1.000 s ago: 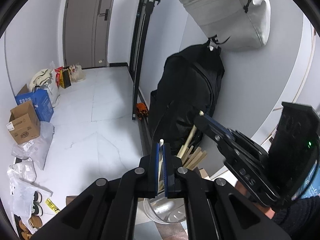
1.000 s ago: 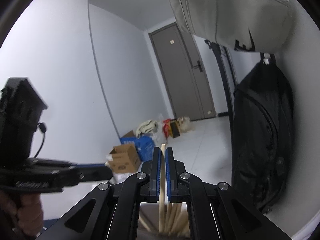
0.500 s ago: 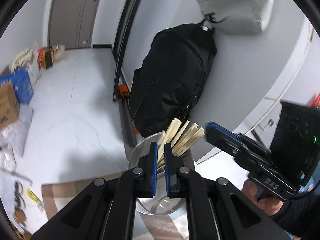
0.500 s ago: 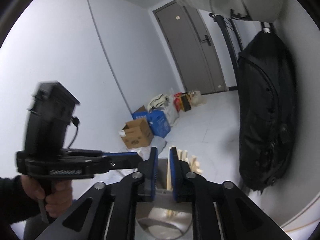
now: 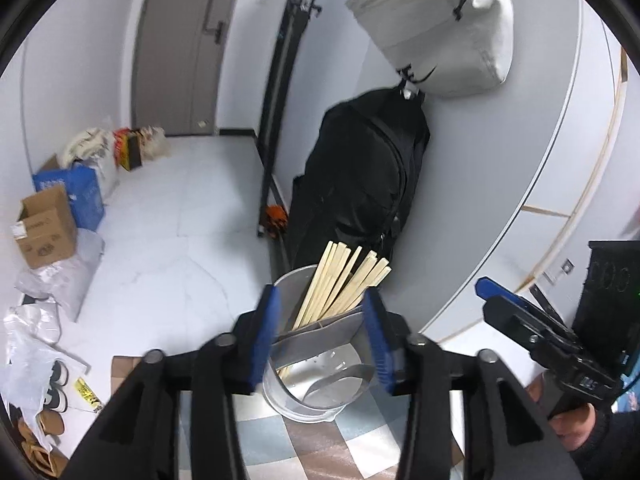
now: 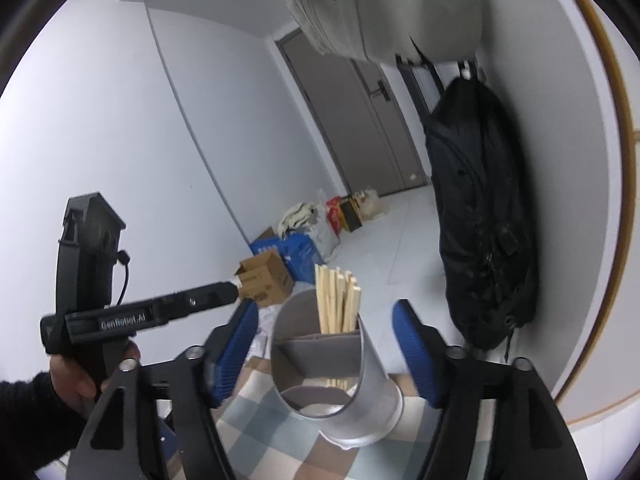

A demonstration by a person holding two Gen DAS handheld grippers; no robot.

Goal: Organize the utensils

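Note:
A round metal utensil holder (image 5: 320,396) (image 6: 376,376) with a grey divider stands on a checked cloth (image 5: 280,444). Several wooden chopsticks (image 5: 340,280) (image 6: 338,300) lean in its far compartment. My left gripper (image 5: 320,336) is just in front of the holder, its jaws opening; the blue pads flank the rim without pressing on it. My right gripper (image 6: 326,350) is also opening, wider, with the holder seen between its fingers and untouched. Each view shows the other gripper off to the side: the right gripper (image 5: 492,292) and the left gripper (image 6: 228,290), each held by a hand.
A black backpack (image 5: 360,176) hangs on the white wall behind the holder, with a grey bag (image 5: 436,28) above it. On the tiled floor to the left lie a cardboard box (image 5: 46,226), a blue box (image 5: 76,196), plastic bags and shoes (image 5: 52,404). A grey door (image 5: 176,44) closes the hall.
Both grippers were shut on a chopstick a second ago. They lowered over the holder, let go and now stand open and drawn back, with the chopsticks resting in the holder.

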